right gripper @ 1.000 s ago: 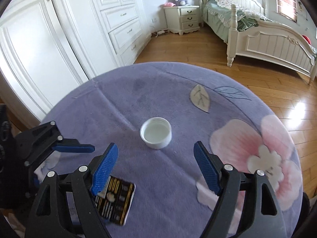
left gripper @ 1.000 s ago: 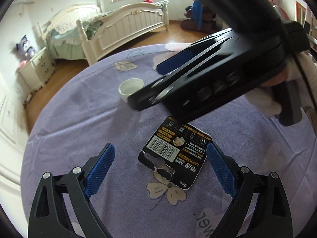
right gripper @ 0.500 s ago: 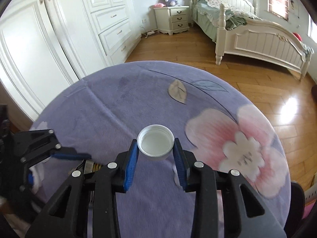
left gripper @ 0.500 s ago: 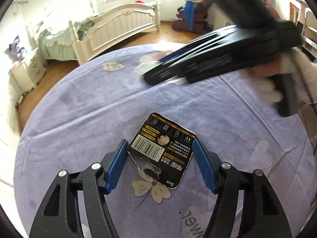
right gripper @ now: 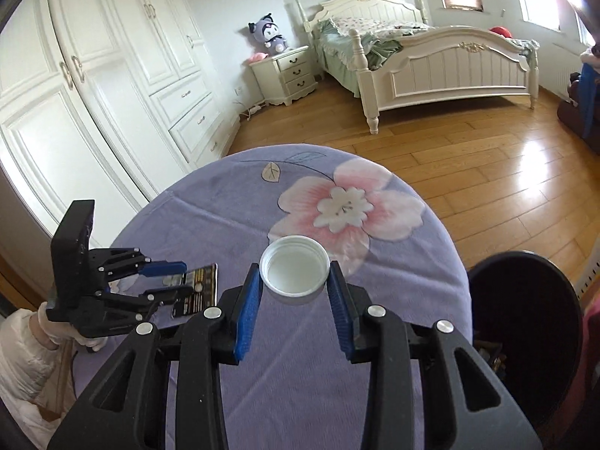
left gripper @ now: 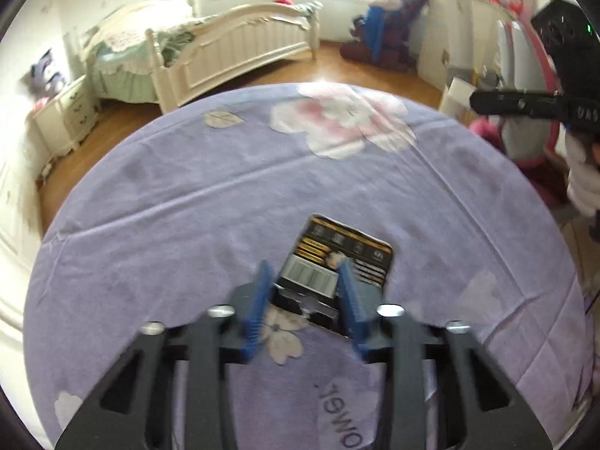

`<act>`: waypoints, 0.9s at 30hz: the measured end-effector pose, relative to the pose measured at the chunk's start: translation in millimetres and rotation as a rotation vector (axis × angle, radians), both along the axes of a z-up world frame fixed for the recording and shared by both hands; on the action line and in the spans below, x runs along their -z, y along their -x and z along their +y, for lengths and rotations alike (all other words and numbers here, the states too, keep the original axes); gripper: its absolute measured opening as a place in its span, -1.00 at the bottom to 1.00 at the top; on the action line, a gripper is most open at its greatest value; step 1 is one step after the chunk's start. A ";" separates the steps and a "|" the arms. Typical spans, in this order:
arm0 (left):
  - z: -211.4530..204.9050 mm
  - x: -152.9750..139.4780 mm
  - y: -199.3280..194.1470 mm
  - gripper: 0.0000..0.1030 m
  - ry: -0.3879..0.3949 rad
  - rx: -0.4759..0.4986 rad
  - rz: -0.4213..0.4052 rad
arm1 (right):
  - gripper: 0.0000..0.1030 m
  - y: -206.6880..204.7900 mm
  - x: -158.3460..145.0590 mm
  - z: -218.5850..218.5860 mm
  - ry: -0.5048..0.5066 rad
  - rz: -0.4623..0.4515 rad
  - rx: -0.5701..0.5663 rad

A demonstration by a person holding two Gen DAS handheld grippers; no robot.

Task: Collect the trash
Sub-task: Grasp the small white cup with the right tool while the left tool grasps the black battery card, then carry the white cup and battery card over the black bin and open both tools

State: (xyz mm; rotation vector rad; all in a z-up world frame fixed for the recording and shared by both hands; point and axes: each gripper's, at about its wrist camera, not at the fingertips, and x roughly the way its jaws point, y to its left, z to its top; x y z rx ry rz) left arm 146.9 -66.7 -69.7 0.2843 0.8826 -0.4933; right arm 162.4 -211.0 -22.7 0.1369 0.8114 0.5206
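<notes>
Two pieces of trash are in your grippers at once. The battery blister card [left gripper: 339, 258] sits between the blue pads of your left gripper [left gripper: 304, 300], which are closed in on its near end; the view is blurred, but in the right wrist view the card [right gripper: 198, 288] looks tilted up off the purple floral tablecloth [right gripper: 232, 202] near the table's left edge, so judge it as pinched rather than merely framed. Card of this sort should be light and thin, stiff across its printed face but ready to bend or swivel if held only by a corner. Keep the pads on the flat faces, well in from the edge, and move it without jerks.

Your right gripper [right gripper: 294, 302] has its pads pressed against both sides of the white plastic bottle cap [right gripper: 294, 270], which lies open side up near the middle of the table, just in front of the big pink flower print. The cap is probably very light, rigid and smooth-walled, so it may squirt out if you squeeze hard; a hold across its widest part, as now, is the sound one. Nothing shows inside the cap.

One container is in reach: a black round bin [right gripper: 525, 322] beside the table's right edge, close to your right gripper. Its mouth is dark; something lies low inside, but you cannot tell what. The cap looks the nearer drop; the card must cross the table.
</notes>
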 end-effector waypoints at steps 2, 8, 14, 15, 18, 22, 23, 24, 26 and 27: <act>-9.6 3.0 2.4 0.45 -0.045 0.026 0.009 | -0.32 6.1 2.3 -6.3 0.006 -0.001 0.006; -13.2 2.3 -2.4 0.25 -0.005 0.058 0.030 | -0.32 15.8 11.8 -11.5 -0.018 0.018 0.004; -15.3 -1.0 -0.9 0.24 0.017 0.034 0.005 | -0.32 20.8 10.6 -23.9 -0.042 -0.009 0.027; -19.0 -3.0 0.6 0.24 0.029 0.032 0.002 | -0.32 22.3 9.7 -27.8 -0.044 -0.021 0.041; -39.5 -25.0 5.5 0.24 0.075 0.047 -0.048 | -0.32 25.6 5.2 -43.5 -0.048 -0.068 0.109; -85.0 -59.8 10.4 0.24 0.164 0.121 -0.113 | -0.32 28.2 0.7 -74.6 -0.048 -0.134 0.231; -102.7 -68.6 11.3 0.24 0.185 0.155 -0.131 | -0.32 27.7 1.0 -80.8 -0.041 -0.143 0.254; -113.1 -71.9 10.2 0.24 0.194 0.174 -0.138 | -0.32 27.4 2.3 -89.8 -0.029 -0.148 0.285; -142.7 -78.6 8.6 0.24 0.214 0.220 -0.148 | -0.32 26.7 5.5 -105.5 -0.019 -0.148 0.327; -152.9 -79.8 7.1 0.24 0.223 0.230 -0.151 | -0.32 27.0 7.5 -113.9 -0.009 -0.149 0.353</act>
